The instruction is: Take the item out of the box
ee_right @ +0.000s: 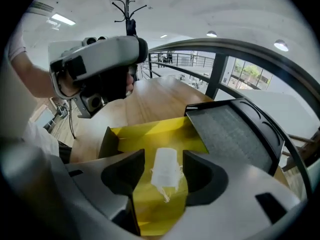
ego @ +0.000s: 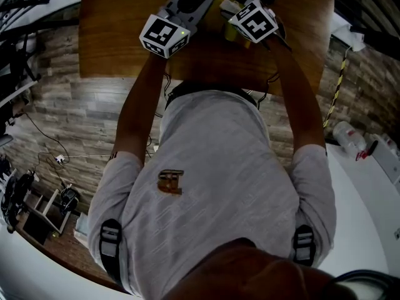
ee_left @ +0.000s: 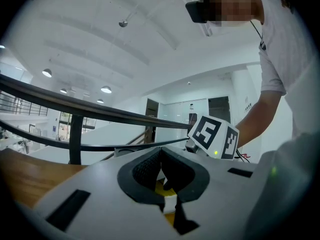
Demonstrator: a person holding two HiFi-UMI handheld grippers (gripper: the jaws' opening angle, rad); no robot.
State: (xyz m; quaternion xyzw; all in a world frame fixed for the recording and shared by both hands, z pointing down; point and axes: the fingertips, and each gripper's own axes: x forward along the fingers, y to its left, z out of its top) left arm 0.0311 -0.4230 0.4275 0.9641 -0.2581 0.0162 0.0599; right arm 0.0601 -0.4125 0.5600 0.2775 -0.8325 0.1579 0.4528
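A yellow box (ee_right: 150,139) lies open on the wooden table (ee_right: 150,96). In it lies a small white item (ee_right: 165,170) with frayed threads. My right gripper (ee_right: 164,159) stands open around it, and neither pad presses on it. In the head view both grippers meet at the table's far side beside the yellow box (ego: 230,31). My left gripper (ee_left: 161,160) has its jaw tips together, with a sliver of yellow and white behind them. It hangs over the table past the box's far left corner as the left gripper (ee_right: 117,86). Whether it grips anything does not show.
A dark mesh panel (ee_right: 235,134) lies against the box's right side. A dark box flap (ee_right: 107,143) stands at the left. A curved black railing (ee_left: 75,109) runs behind the table. Cables (ego: 50,155) lie on the floor, and a white counter (ego: 369,186) is at the right.
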